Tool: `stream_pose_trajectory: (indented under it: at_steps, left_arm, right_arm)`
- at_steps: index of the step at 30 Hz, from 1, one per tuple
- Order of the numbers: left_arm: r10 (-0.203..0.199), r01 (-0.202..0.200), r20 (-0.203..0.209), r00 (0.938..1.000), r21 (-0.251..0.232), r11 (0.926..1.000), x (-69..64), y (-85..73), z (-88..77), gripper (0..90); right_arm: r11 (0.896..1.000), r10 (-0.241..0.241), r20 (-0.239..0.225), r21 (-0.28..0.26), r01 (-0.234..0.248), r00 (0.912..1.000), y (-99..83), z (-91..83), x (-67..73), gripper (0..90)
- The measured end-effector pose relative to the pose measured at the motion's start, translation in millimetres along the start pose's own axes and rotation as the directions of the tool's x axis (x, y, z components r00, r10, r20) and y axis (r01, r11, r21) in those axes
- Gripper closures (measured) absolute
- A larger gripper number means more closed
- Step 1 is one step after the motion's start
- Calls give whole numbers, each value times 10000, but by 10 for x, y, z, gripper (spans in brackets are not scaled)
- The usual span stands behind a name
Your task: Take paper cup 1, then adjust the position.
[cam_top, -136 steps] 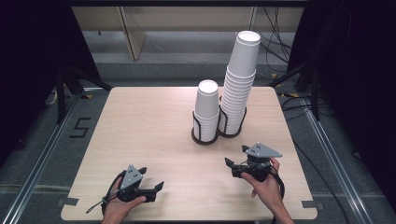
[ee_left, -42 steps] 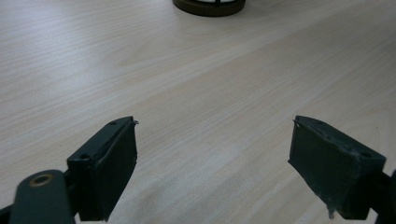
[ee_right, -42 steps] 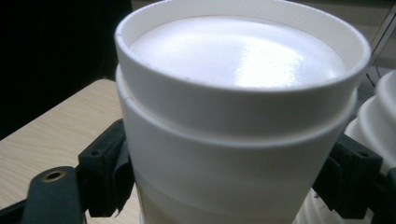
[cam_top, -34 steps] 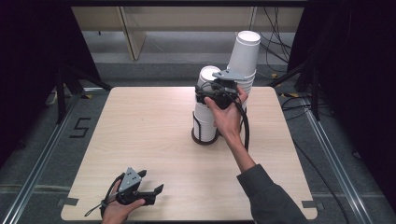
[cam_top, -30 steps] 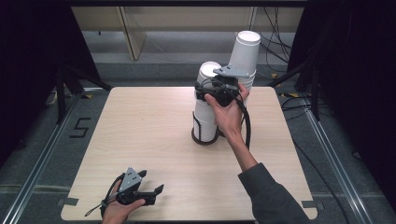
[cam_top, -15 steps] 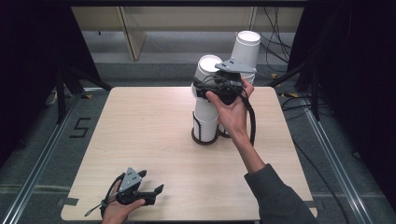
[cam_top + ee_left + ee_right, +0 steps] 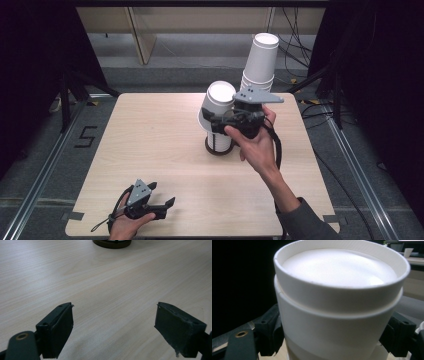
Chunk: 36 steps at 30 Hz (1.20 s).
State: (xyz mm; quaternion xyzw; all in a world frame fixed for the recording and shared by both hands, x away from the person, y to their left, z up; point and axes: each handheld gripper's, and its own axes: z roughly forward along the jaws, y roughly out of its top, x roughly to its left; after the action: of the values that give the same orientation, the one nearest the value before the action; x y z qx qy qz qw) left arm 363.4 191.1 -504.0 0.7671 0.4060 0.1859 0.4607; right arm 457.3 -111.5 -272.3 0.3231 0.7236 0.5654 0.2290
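Observation:
A short stack of upturned white paper cups (image 7: 220,141) stands in a dark ring holder at the table's middle back. My right gripper (image 7: 216,122) is shut on the top cups (image 7: 220,98) of that stack, held raised and tilted to the left. In the right gripper view the gripped cup (image 7: 337,302) sits between both jaws, with a second rim nested under it. My left gripper (image 7: 162,194) rests open near the front left edge, and its fingers (image 7: 58,330) stand wide apart over bare wood.
A taller stack of white cups (image 7: 260,60) leans just behind the right hand. The light wooden table (image 7: 150,130) is bare on its left half and front. The base of the ring holder (image 7: 112,243) lies ahead of the left gripper. Dark floor and cables surround the table.
The right gripper, shut on the top cups, has risen a little and tipped them leftward off the short stack. The left gripper has stayed put.

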Motion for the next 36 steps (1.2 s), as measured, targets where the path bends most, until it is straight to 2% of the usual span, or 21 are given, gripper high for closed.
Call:
stream_pose_trajectory:
  at_steps: [2, 5, 8, 10, 11, 14, 16, 17, 18, 19, 22, 24, 28, 29, 30, 32, 33, 34, 35, 36]
  left_arm:
    - [-105, 105, -22, 9999, -131, 9999, -4, 6, 10, 147]
    - [-28, 30, 92, 10000, -207, 9998, -6, 14, 24, 147]
    - [-33, 34, 44, 10000, -253, 9997, -11, 26, 49, 147]
    - [-64, 71, 168, 9998, -417, 9991, -10, 27, 68, 147]
    - [34, -29, 142, 9999, -298, 9996, -4, 32, 62, 147]
    - [-9, 15, 163, 9999, -384, 9993, -6, 40, 74, 147]
    - [-35, 43, 169, 9999, -462, 9989, -11, 42, 82, 147]
    - [11, -4, 171, 9999, -421, 9991, -12, 42, 82, 147]
    - [37, -32, 135, 9999, -388, 9992, -17, 42, 80, 147]
    - [71, -66, 121, 9999, -375, 9993, -21, 43, 78, 147]
    - [87, -76, 209, 9997, -519, 9986, -27, 43, 71, 147]
    - [184, -160, 349, 9992, -692, 9975, -32, 46, 68, 147]
    - [382, -337, 410, 9984, -1047, 9939, -72, 71, 55, 147]
    - [353, -287, 501, 9981, -1263, 9916, -85, 77, 64, 147]
    - [334, -262, 513, 9981, -1354, 9904, -103, 88, 61, 147]
    - [410, -284, 706, 9967, -1717, 9847, -137, 121, 68, 147]
    - [449, -271, 853, 9953, -1994, 9796, -154, 135, 84, 147]
    - [515, -338, 804, 9954, -2079, 9776, -178, 149, 83, 147]
    - [609, -399, 884, 9942, -2231, 9740, -197, 159, 89, 147]
    - [712, -490, 883, 9935, -2325, 9714, -215, 166, 90, 147]
  right_arm:
    - [9999, -92, -321, 76, 94, 9994, -86, -21, 37, 192]
    - [9991, -311, -467, 271, 324, 9984, -239, -38, 98, 192]
    - [9988, -146, -886, 457, 188, 9960, -419, -23, 139, 192]
    - [9983, -202, -1026, 530, 257, 9945, -540, -1, 148, 192]
    - [9984, -176, -1126, 513, 235, 9935, -604, 19, 149, 192]
    - [9951, 3, -1374, 982, 133, 9905, -769, 99, 157, 192]
    - [9940, -95, -1410, 1068, 247, 9900, -868, 154, 147, 192]
    - [9906, -42, -1467, 1350, 242, 9892, -913, 171, 145, 192]
    - [9901, 98, -1494, 1402, 114, 9887, -963, 197, 150, 192]
    - [9886, -53, -1520, 1480, 280, 9884, -1004, 219, 136, 192]
    - [9822, 462, -1604, 1874, -155, 9860, -1099, 261, 165, 191]
    - [9835, 372, -1798, 1811, -41, 9830, -1137, 293, 171, 191]
    - [9811, 808, -1982, 1885, -429, 9768, -1189, 329, 241, 191]
    - [9773, 841, -1912, 2072, -435, 9779, -1194, 322, 265, 191]
    - [9814, 704, -2095, 1895, -301, 9753, -1209, 351, 269, 191]
    - [9825, 481, -2139, 1863, -75, 9757, -1220, 378, 293, 191]
    - [9798, 594, -2204, 1994, -147, 9736, -1225, 382, 308, 191]
    - [9793, 778, -2279, 1999, -316, 9706, -1237, 396, 330, 191]
    - [9825, 503, -2399, 1862, -49, 9695, -1243, 417, 330, 191]
    - [9783, 678, -2288, 2061, -197, 9711, -1245, 410, 353, 191]
